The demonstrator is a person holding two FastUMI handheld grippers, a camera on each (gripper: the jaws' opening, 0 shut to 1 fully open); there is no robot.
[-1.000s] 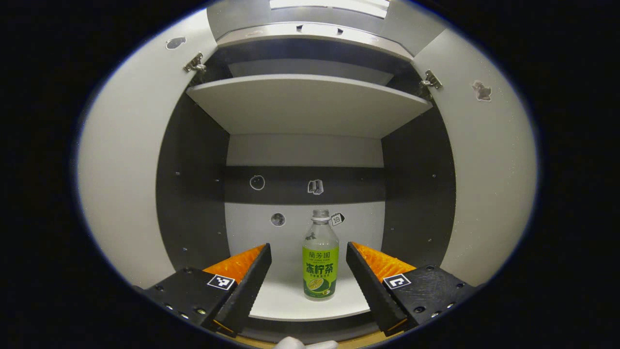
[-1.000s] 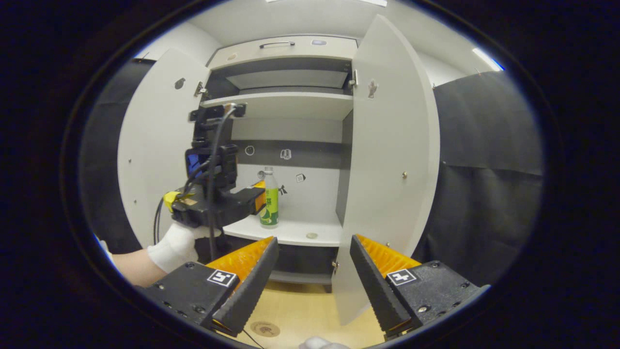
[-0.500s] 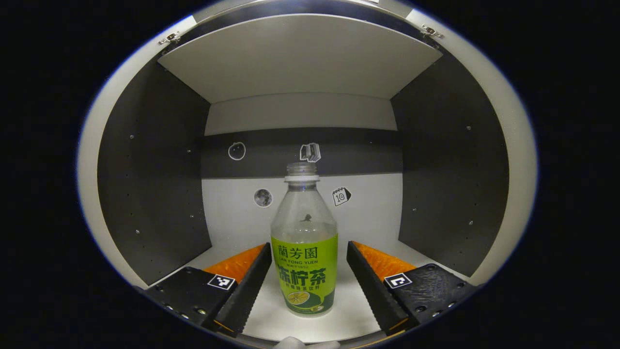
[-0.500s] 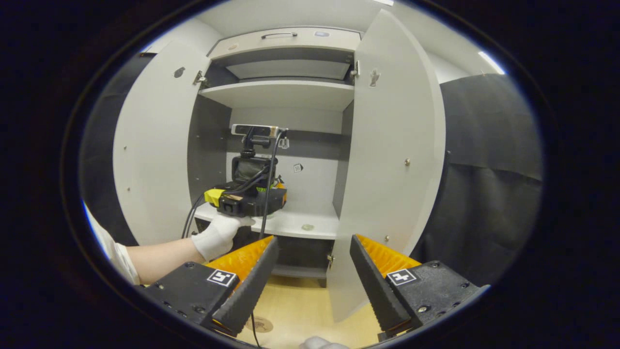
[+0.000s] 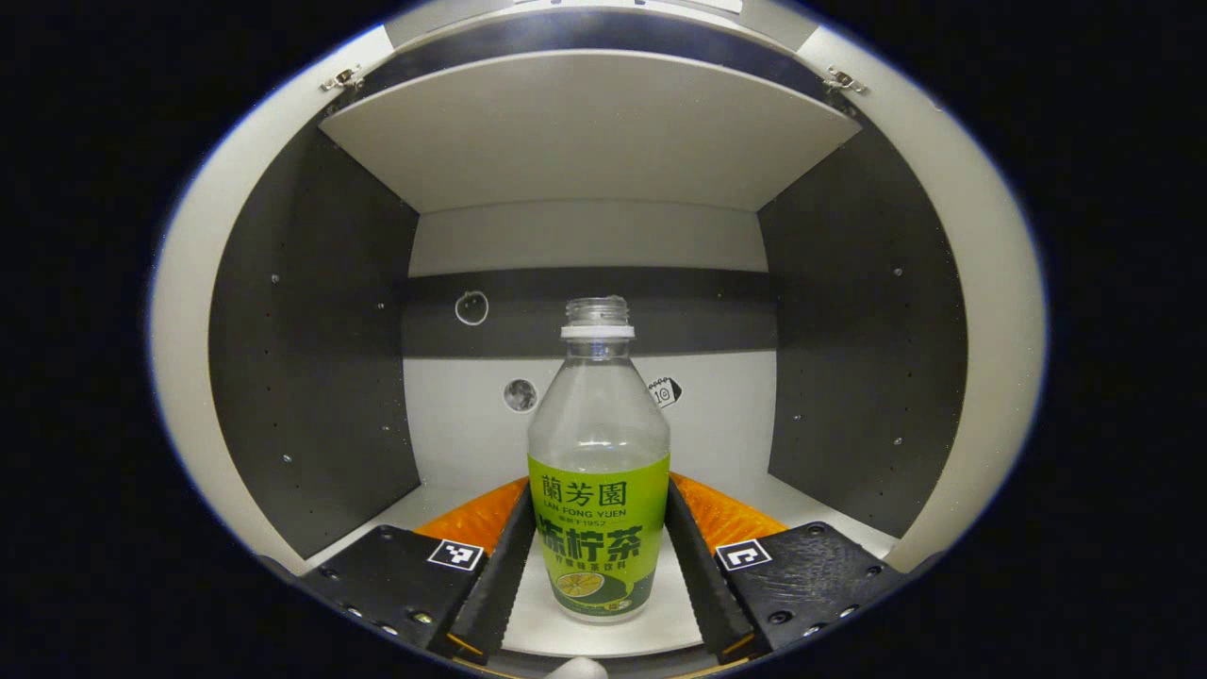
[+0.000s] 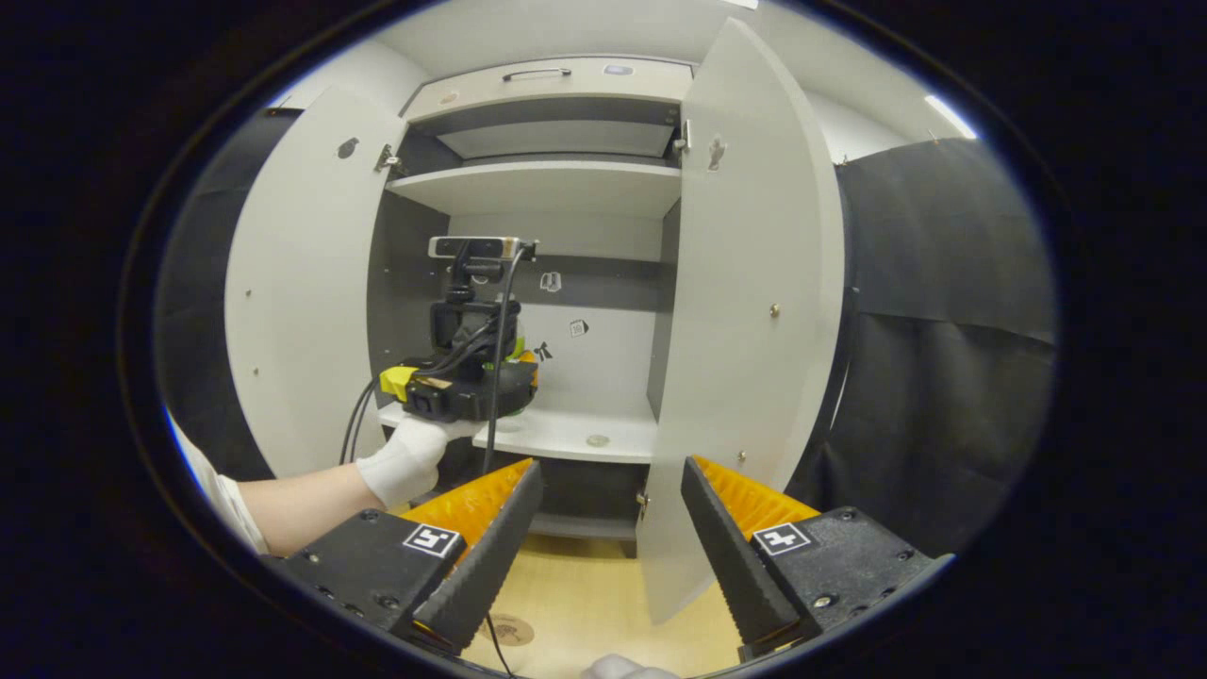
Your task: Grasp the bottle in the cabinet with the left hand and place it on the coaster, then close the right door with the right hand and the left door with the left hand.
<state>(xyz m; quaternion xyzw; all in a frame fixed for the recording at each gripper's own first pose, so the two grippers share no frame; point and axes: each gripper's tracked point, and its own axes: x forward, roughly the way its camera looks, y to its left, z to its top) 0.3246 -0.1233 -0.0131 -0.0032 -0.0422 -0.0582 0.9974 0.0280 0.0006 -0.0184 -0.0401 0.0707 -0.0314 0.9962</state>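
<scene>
Left tongs [image 5: 600,566] pinched narrow, level, held by a gloved hand [image 6: 407,459]; right tongs [image 6: 608,556] spread wide.

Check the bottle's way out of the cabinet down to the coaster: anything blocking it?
Nothing visible does. The left tool has its fingers against the bottle. Both doors are open, and the coaster lies on bare floor in front of the cabinet.

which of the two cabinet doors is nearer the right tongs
The white right-hand cabinet door, swung open just beyond the right tongs. The white left-hand door stands farther off, past the gloved hand.
</scene>
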